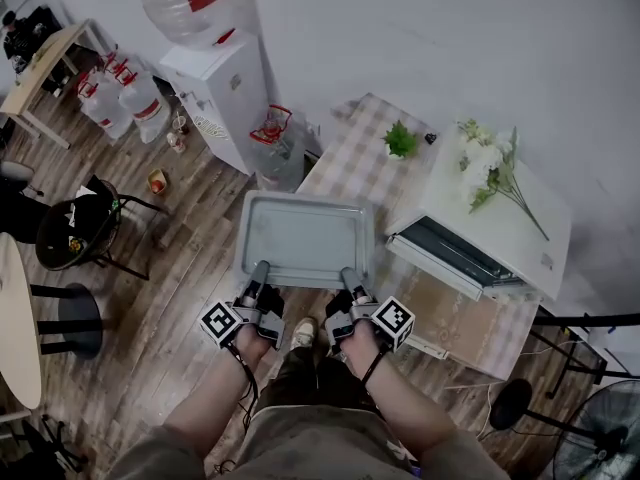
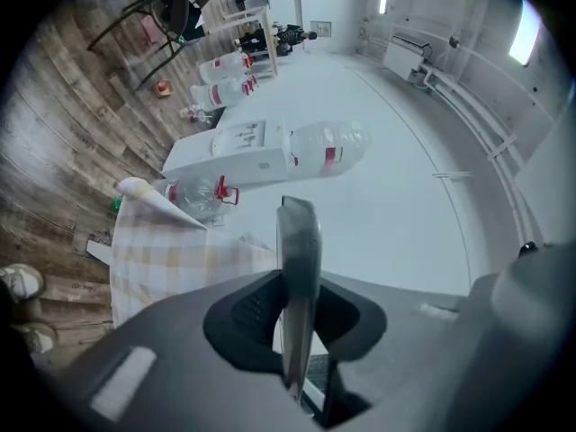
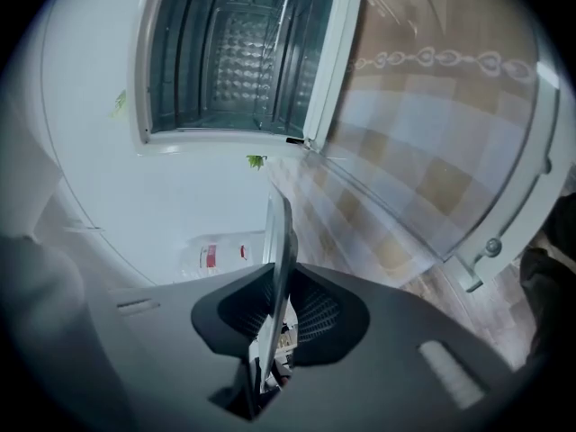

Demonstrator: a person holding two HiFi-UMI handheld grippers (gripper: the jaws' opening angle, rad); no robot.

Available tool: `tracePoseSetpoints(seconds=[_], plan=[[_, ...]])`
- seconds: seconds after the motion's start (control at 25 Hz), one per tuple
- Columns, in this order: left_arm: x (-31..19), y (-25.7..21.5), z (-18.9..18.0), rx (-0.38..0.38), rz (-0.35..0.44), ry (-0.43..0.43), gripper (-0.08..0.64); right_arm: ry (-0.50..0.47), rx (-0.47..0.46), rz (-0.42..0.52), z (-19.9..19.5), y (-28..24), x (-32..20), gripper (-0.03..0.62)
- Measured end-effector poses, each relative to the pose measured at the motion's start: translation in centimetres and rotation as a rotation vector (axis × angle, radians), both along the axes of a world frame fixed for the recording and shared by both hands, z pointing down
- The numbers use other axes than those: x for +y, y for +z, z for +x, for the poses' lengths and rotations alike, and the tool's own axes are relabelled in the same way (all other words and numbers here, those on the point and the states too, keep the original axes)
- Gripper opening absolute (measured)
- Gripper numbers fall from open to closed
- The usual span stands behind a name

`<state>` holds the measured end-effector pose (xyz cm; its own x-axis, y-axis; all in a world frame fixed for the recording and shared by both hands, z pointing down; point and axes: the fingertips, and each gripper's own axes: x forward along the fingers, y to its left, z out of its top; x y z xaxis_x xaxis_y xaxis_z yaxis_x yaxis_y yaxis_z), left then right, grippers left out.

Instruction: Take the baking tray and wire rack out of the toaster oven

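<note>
The baking tray (image 1: 305, 240) is left of the toaster oven (image 1: 442, 196).

Side by side, left tool (image 1: 261, 268) and right tool (image 1: 348, 272) point forward, clamped.

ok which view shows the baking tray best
The head view: the whole baking tray shows from above, empty, with the left gripper and right gripper clamped on its near rim. The left and right gripper views show only that rim, edge-on between the jaws.
</note>
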<state>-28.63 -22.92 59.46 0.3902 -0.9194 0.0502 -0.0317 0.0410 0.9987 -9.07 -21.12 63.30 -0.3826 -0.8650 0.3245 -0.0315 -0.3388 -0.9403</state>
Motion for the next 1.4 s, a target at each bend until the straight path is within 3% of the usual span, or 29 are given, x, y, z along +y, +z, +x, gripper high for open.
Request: tracePoseSetpoints(seconds=[0.52,0.72,0.96,1.08,1.28,1.4], plan=[[-3.1,4.8,0.6,0.009,-0.051,0.103,0.072,0.115,0.011,-0.088,0.3,4.2,-0.2,0.074],[-3.6,6.1,0.6,-0.009,-0.068,0.129,0.072,0.112,0.004,-0.114,-0.1,4.9,0.2,0.072],[-3.4,8.5,0.0,-0.090,-0.139,0.172,0.072,0.067,0.018,-0.155,-0.6,5.9,0.6,0.069],[-3.5,8.7,-0.2,-0.130,-0.133,0.192,0.072,0.050,0.028,-0.162,-1.1,6.2,0.8,0.073],[-3.5,9.9,-0.8,-0.194,-0.161,0.196,0.074,0.015,0.032,-0.182,-2.2,6.3,1.5,0.144],[-3.3,10.2,0.0,-0.215,-0.162,0.231,0.066,0.003,0.042,-0.194,-2.5,6.3,2.1,0.152]])
